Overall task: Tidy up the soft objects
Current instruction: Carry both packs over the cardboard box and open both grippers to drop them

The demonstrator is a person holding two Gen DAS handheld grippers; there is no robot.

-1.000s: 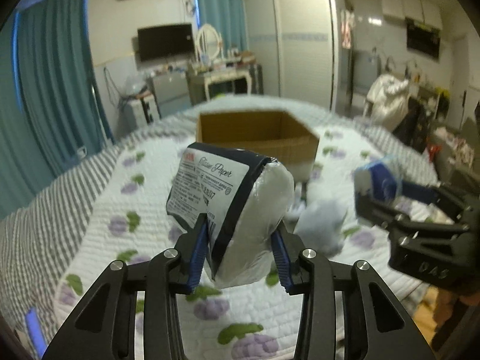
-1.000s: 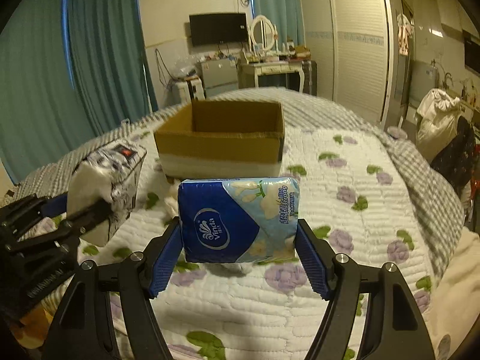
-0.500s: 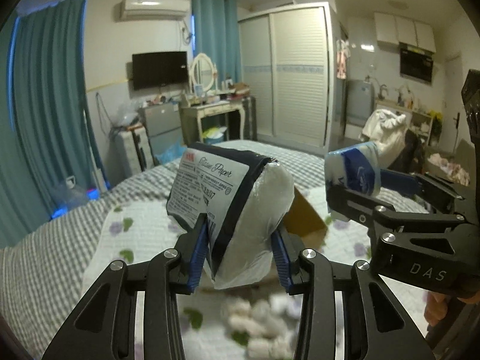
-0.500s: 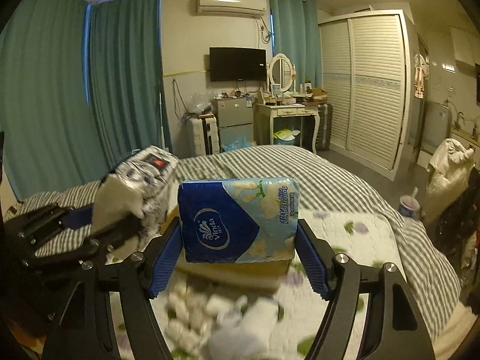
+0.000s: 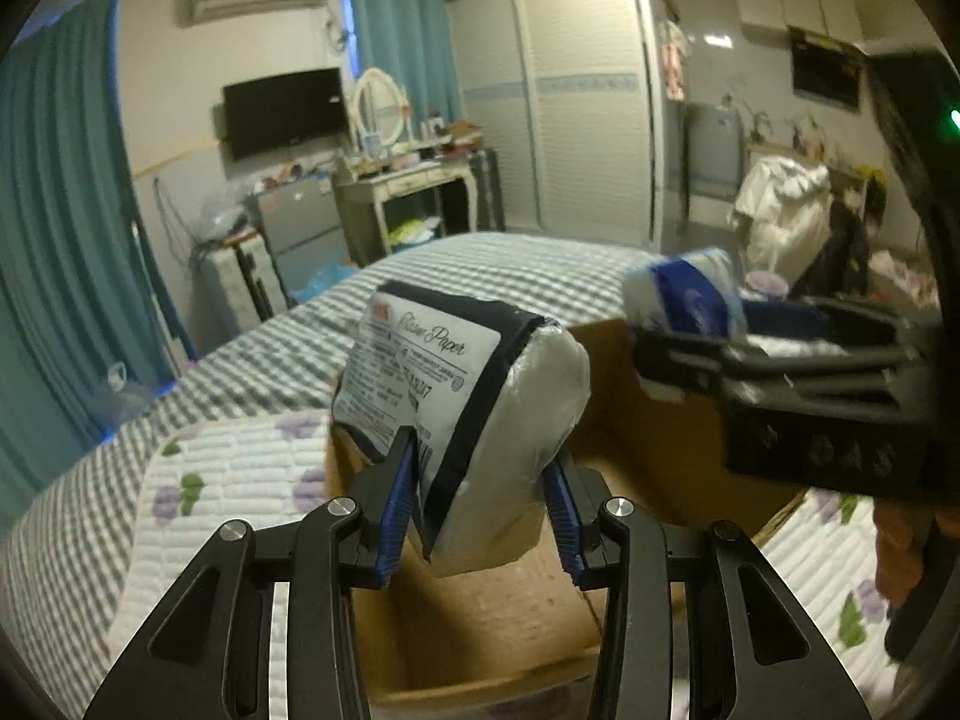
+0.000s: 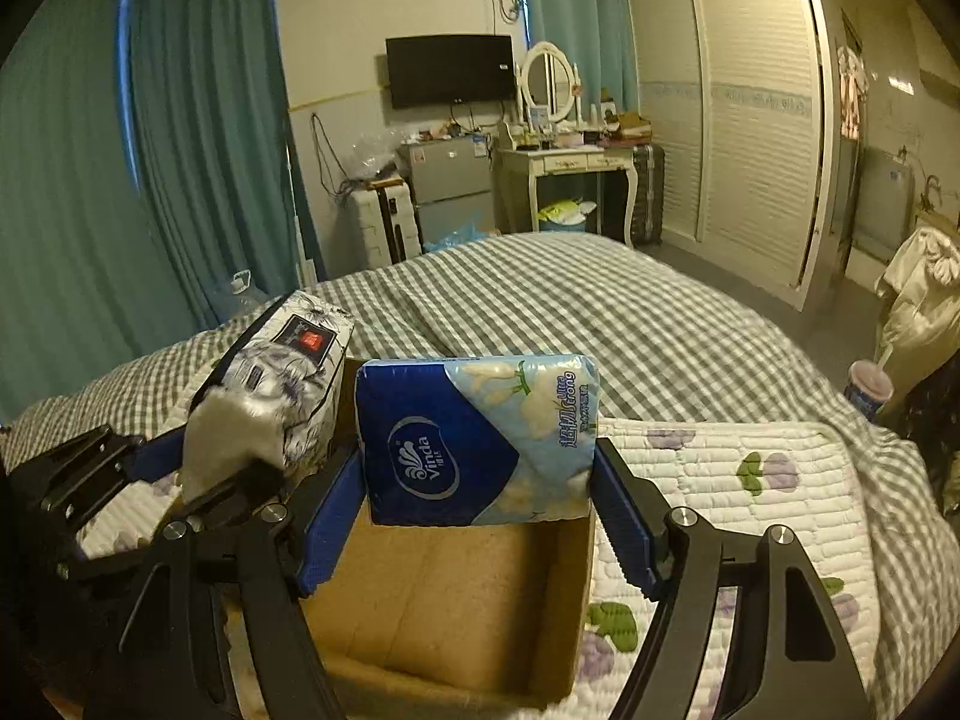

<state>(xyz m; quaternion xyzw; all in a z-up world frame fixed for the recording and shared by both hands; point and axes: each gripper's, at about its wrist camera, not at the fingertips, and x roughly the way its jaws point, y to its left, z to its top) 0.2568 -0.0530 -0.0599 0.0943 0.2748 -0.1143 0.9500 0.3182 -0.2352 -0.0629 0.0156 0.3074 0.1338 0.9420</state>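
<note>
My left gripper (image 5: 480, 492) is shut on a black-and-white tissue pack (image 5: 462, 414) labelled "Tissue Paper", which also shows at the left of the right wrist view as the tissue pack (image 6: 270, 408). My right gripper (image 6: 480, 510) is shut on a blue Vinda tissue pack (image 6: 474, 438); its end shows as the blue pack (image 5: 684, 300) in the left wrist view. Both packs hang above an open cardboard box (image 6: 444, 600), whose inside (image 5: 480, 618) looks bare. The two grippers sit side by side, left one (image 6: 228, 480) close to the right one's fingers.
The box rests on a bed with a white quilt printed with purple flowers (image 6: 750, 480) over a grey checked cover (image 6: 600, 312). Teal curtains (image 6: 150, 180), a vanity desk (image 6: 564, 162) and a wardrobe (image 6: 738, 120) stand beyond the bed.
Both grippers carried their tissue packs forward across the bed, past the loose white pieces on the quilt, and now hang over the open box. Neither grip has altered.
</note>
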